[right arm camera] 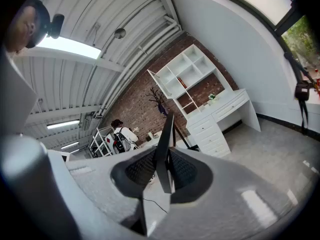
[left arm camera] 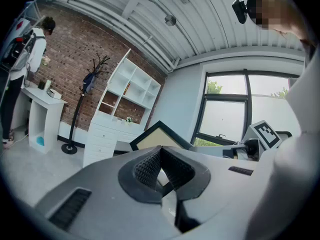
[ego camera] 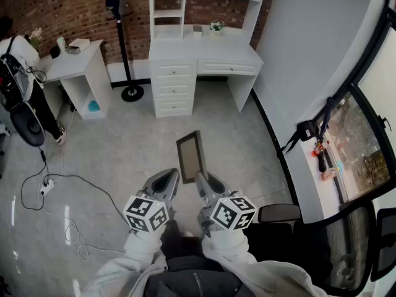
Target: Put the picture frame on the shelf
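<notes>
Right gripper [ego camera: 203, 179] clamped on near end of picture frame [ego camera: 190, 154], long axis pointing up-frame toward white desk shelf [ego camera: 168, 12] at top centre, well apart; left gripper [ego camera: 171, 177] closed, empty, just beside.

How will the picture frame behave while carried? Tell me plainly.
Probably stiff: the picture frame stands straight out from the right tongs without sagging. Likely light, since one edge grip holds it. It may pivot or slip, as only one edge is pinched.
</notes>
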### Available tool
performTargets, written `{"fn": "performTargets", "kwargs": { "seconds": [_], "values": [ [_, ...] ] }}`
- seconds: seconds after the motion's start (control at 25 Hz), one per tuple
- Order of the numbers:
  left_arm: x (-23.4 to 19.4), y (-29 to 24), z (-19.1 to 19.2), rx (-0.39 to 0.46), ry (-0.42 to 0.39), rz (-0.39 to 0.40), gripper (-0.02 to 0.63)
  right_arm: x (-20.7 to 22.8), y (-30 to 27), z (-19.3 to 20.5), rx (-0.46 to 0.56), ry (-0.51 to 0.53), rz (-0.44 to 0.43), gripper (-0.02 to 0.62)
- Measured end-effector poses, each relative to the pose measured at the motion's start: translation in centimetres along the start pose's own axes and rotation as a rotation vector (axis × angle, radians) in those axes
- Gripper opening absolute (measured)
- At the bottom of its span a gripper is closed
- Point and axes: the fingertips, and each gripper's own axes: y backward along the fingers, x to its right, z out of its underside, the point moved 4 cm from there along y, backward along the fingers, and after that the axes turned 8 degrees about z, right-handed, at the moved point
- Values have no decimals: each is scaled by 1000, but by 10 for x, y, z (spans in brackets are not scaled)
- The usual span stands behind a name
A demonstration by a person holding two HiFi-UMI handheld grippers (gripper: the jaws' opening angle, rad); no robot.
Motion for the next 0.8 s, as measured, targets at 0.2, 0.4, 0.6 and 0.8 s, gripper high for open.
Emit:
{"fn": "performTargets", "kwargs": {
  "seconds": [0.2, 0.4, 0.6, 0.8],
  "values": [
    [1, 7, 4, 1, 10, -15, 3, 0, 4, 1, 13, -97, -23, 69],
    [1, 10, 6, -6, 16, -24, 3, 1, 3, 2, 10, -109, -19, 69],
    [0, 7, 5, -14, 14, -25, 3, 2, 0, -1, 15, -170, -40, 69],
    [-5, -9, -6, -2, 17, -17, 3, 15, -12, -13, 27, -255, -36, 69]
  ]
}}
